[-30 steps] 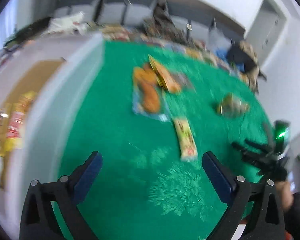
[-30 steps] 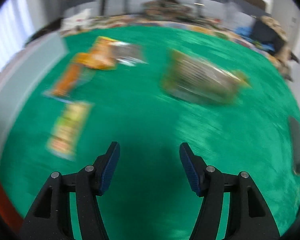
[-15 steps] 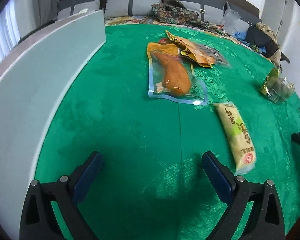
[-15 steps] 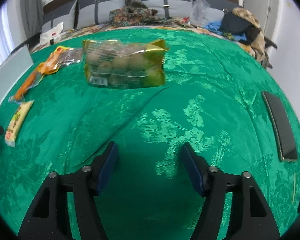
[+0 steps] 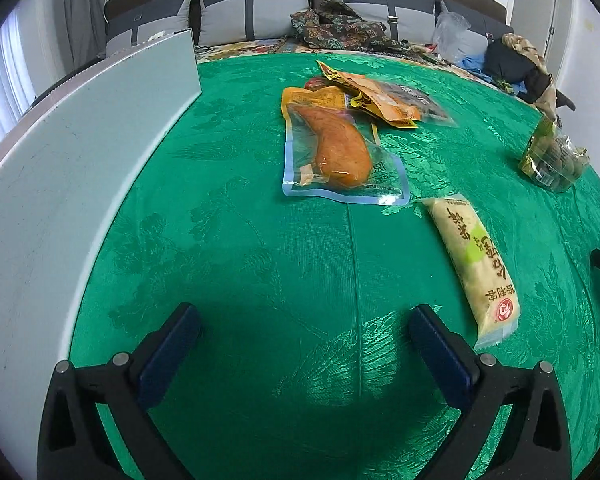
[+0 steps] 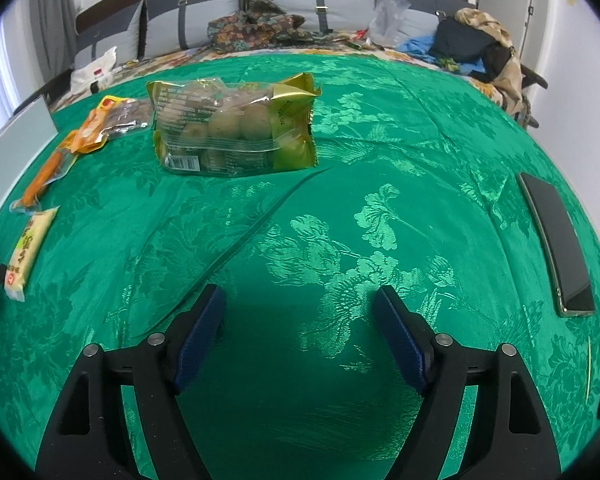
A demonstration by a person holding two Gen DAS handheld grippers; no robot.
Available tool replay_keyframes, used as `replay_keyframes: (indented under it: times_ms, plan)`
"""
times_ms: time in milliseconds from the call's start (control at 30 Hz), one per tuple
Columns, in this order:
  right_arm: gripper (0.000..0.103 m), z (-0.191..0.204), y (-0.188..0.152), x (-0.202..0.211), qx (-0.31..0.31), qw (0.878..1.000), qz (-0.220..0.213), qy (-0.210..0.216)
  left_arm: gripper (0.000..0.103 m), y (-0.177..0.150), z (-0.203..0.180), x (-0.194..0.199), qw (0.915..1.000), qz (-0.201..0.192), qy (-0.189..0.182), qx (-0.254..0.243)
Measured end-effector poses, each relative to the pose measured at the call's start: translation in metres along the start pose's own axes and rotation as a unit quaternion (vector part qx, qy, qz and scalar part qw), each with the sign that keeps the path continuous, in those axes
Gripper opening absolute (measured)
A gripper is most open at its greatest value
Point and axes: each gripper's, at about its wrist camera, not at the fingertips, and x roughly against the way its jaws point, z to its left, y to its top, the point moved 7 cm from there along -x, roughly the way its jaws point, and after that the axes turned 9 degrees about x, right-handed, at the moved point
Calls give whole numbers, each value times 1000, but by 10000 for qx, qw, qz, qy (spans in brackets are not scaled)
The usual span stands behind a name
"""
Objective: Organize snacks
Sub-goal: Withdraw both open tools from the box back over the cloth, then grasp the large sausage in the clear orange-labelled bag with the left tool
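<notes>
Both tongs are standing wide with nothing between them, their jaws having just been opening: left tongs [image 5: 304, 330], right tongs [image 6: 300, 312]. A clear pouch [image 5: 338, 160] is enclosing an orange snack at frame centre; a green bag [image 6: 235, 128] is holding round pieces, upper centre.

Snack packets lie spread on a cloth-covered table [image 5: 239, 240]: a long bar packet [image 5: 474, 264] nearest, a pouch [image 5: 336, 152] behind it, overlapped by another packet [image 5: 380, 98], a bagged snack [image 6: 235, 128] to their right, a phone [image 6: 556, 240] far right, a box [image 5: 71, 152] along the left edge.

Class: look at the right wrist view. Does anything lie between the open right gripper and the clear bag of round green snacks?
Nothing visible does. Only bare green cloth lies between the right gripper and the bag of round green snacks; the phone lies off to the side.
</notes>
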Motion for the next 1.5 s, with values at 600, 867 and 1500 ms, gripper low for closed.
replay_keyframes:
  times_ms: [600, 867, 1500]
  plan:
    - [81, 0, 0, -1, 1, 10000, 2, -10, 103, 0, 0, 0, 10000, -1, 16, 2]
    - [81, 0, 0, -1, 0, 10000, 3, -13, 103, 0, 0, 1, 10000, -2, 19, 3]
    - [81, 0, 0, -1, 0, 10000, 4, -18, 102, 75, -22, 5, 9978, 241, -598, 123]
